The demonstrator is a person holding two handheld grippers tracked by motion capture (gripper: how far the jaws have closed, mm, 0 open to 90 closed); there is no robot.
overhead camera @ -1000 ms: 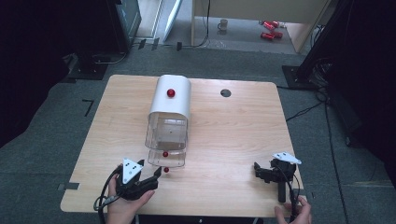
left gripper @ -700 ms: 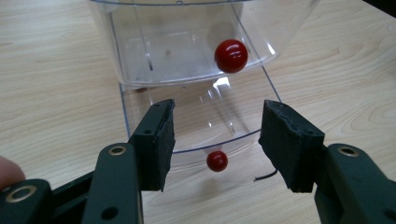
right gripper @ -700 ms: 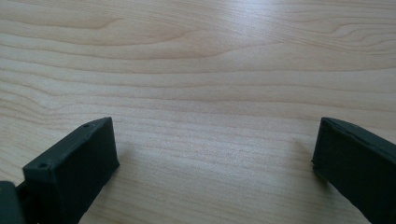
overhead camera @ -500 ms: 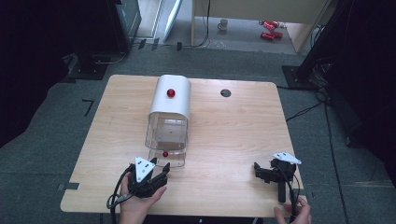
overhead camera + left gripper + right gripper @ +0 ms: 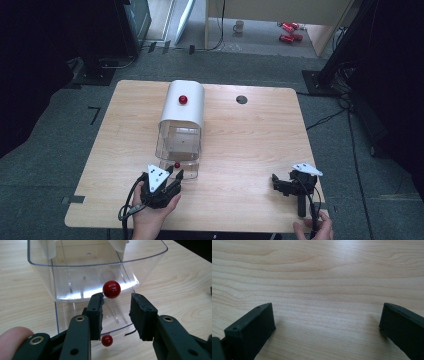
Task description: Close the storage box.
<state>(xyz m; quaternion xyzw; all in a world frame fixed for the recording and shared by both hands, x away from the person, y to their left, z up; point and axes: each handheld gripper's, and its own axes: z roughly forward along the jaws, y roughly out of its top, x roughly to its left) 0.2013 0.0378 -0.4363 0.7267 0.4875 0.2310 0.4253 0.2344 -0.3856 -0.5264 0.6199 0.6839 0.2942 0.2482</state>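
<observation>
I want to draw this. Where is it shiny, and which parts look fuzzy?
Left gripper view: white glare shines off the clear bin; the near black fingers look soft. Right gripper view: the fingers throw faint shadows on the table. High view: dark room edges, lit table.

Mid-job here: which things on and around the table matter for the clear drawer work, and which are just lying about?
Job in hand:
left gripper, jaws just closing, nothing between them yet
red knob on the clear drawer
white housing

Lying about:
right gripper, open over bare table
mug and red cans on the floor
</observation>
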